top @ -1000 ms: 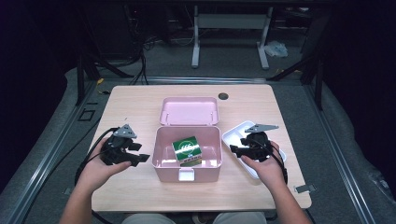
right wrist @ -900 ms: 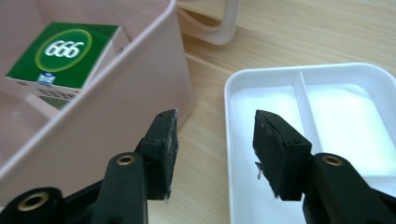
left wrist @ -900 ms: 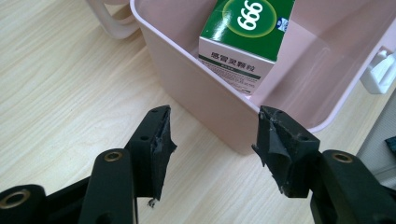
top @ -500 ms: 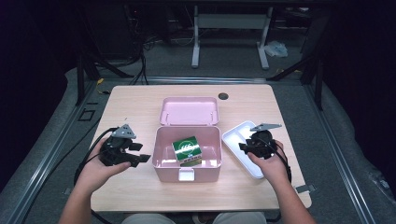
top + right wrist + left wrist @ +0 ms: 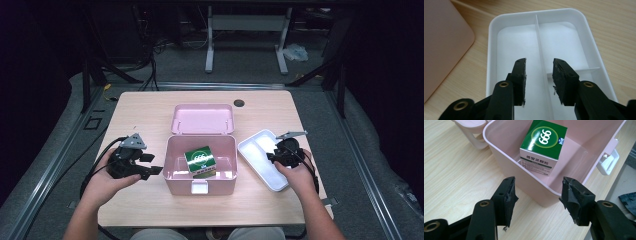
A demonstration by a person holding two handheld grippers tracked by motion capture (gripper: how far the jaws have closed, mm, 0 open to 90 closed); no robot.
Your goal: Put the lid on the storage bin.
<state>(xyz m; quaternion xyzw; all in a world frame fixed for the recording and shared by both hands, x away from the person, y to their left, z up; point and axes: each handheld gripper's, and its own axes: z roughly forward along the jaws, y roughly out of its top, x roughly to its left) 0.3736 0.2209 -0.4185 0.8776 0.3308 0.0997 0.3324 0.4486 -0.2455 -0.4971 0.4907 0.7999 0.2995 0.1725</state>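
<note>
While your left claw (image 5: 152, 164) waits spread beside the pink box (image 5: 172, 172), your right claw (image 5: 539, 68) has slid over the white tray (image 5: 492, 27) on the counter, narrowing. Its jaws now straddle the divider (image 5: 539, 45) without pinching it, likely ready to lift the tray into the box.

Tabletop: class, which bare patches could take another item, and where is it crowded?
Free: the table left of the pink lid, and the front strip below the pink box. Crowded: between box and white tray.
</note>
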